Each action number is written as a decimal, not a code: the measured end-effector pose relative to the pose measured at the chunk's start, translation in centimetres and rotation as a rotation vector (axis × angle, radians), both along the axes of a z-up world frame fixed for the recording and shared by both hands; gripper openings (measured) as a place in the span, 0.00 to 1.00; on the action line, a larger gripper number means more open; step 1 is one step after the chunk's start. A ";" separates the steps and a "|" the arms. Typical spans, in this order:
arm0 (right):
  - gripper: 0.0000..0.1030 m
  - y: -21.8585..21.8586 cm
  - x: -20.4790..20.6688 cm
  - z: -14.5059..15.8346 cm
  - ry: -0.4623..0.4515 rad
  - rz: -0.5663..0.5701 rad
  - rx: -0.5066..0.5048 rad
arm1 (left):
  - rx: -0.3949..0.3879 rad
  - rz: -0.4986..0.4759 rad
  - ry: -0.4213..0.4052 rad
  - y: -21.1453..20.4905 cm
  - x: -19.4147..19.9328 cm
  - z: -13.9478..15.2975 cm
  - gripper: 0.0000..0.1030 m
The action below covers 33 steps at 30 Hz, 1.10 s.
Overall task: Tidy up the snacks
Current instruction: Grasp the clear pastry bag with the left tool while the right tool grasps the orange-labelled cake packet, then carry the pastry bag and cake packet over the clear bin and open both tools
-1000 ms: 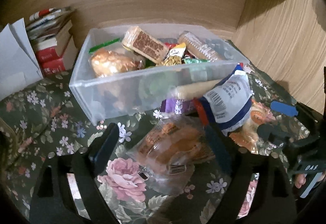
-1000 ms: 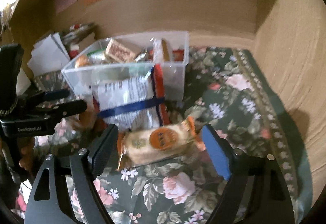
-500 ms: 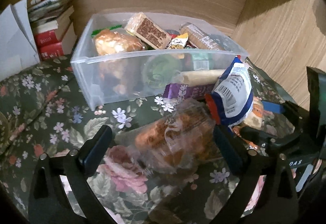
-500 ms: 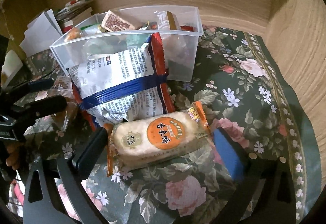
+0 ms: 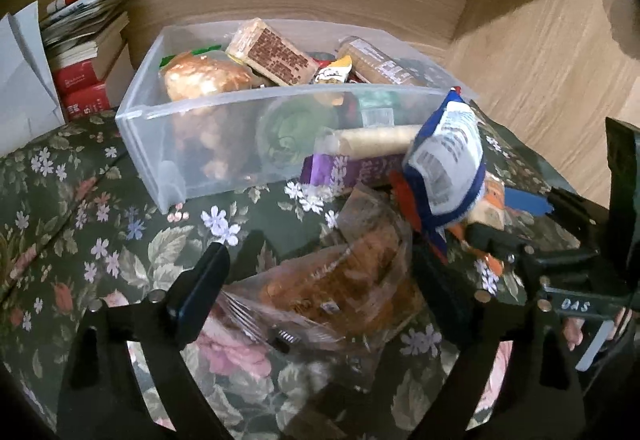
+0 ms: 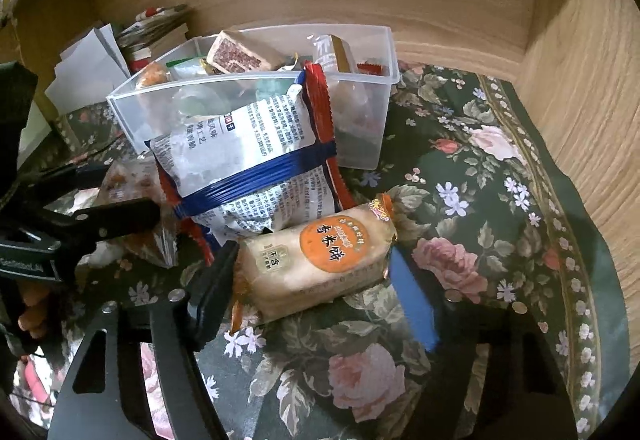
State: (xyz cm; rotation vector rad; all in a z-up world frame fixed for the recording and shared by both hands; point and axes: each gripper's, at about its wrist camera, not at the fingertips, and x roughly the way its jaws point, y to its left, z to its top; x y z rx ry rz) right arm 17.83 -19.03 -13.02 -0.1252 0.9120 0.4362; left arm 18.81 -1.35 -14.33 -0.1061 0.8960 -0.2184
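on the floral cloth (image 6: 500, 207), rice cake pack (image 6: 316, 260) between closing right gripper (image 6: 320, 280) pads, just short of the clear bin (image 6: 360, 79). left gripper (image 5: 320, 280) closing, wide around bread bag (image 5: 344, 280). squeeze gently, lift level.

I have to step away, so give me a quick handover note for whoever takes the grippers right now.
Left gripper: jaws closing around the clear pastry bag on the floral cloth; not gripped yet.
Right gripper: jaws closing around the rice cake pack; no firm grip visible.
Done: clear bin already holds several snacks.
Left: both packs, the white-and-blue bag leaning on the bin, and the purple pack in front of it.
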 end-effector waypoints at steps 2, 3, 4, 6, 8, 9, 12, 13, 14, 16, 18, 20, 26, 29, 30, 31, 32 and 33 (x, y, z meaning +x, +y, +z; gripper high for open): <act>0.68 -0.1 -0.3 0.2 -0.013 -0.005 -0.006 | 0.008 -0.008 -0.011 0.3 -0.7 0.0 0.86; 0.68 -0.2 -0.4 0.3 -0.019 -0.008 -0.005 | 0.015 -0.005 -0.017 0.4 -1.0 0.1 0.85; 0.68 -0.3 -0.5 0.5 -0.023 -0.011 -0.002 | 0.017 0.001 -0.020 0.2 -1.2 0.1 0.85; 0.68 -0.6 -0.7 0.8 -0.030 -0.021 0.005 | 0.014 0.013 -0.022 0.6 -1.6 0.2 0.84; 0.68 -1.0 -1.1 1.4 -0.044 -0.036 0.011 | 0.018 0.027 -0.028 0.8 -2.0 0.3 0.82; 0.68 -1.3 -1.1 1.7 -0.051 -0.041 0.016 | 0.027 0.039 -0.036 1.1 -2.3 0.5 0.82; 0.68 -2.0 -1.3 2.9 -0.077 -0.057 0.030 | 0.037 0.064 -0.049 1.7 -2.7 1.0 0.78; 0.68 -2.1 -1.3 3.2 -0.087 -0.061 0.034 | 0.036 0.070 -0.054 2.0 -2.8 1.2 0.69; 0.68 -2.2 -1.4 3.8 -0.102 -0.062 0.041 | 0.029 0.073 -0.057 2.2 -3.0 1.5 0.65; 0.69 -2.3 -1.5 4.6 -0.126 -0.063 0.052 | 0.013 0.078 -0.074 2.7 -3.2 2.3 0.57; 0.69 -2.1 -1.7 5.6 -0.154 -0.060 0.066 | 0.002 0.074 -0.085 3.1 -3.2 3.2 0.14; 0.69 -1.7 -1.8 6.3 -0.178 -0.053 0.073 | 0.000 0.085 -0.078 3.2 -2.8 3.8 0.00; 0.69 -0.8 -1.8 7.3 -0.204 -0.023 0.106 | 0.004 0.076 -0.040 3.0 -1.4 2.9 0.41; 0.69 -0.5 -1.8 6.9 -0.194 -0.014 0.108 | 0.005 0.110 -0.056 3.3 -1.3 2.2 0.75; 0.69 -0.6 -1.9 6.9 -0.191 -0.012 0.106 | 0.026 0.115 -0.060 3.3 -1.2 2.0 0.75; 0.69 -0.6 -1.9 6.8 -0.188 -0.012 0.104 | 0.035 0.109 -0.055 3.3 -1.0 1.8 0.76; 0.69 -0.6 -1.9 6.6 -0.183 -0.012 0.103 | 0.038 0.099 -0.043 3.2 -0.6 1.5 0.76; 0.69 -0.7 -1.8 6.6 -0.179 -0.013 0.104 | 0.034 0.091 -0.025 3.2 -0.2 1.1 0.76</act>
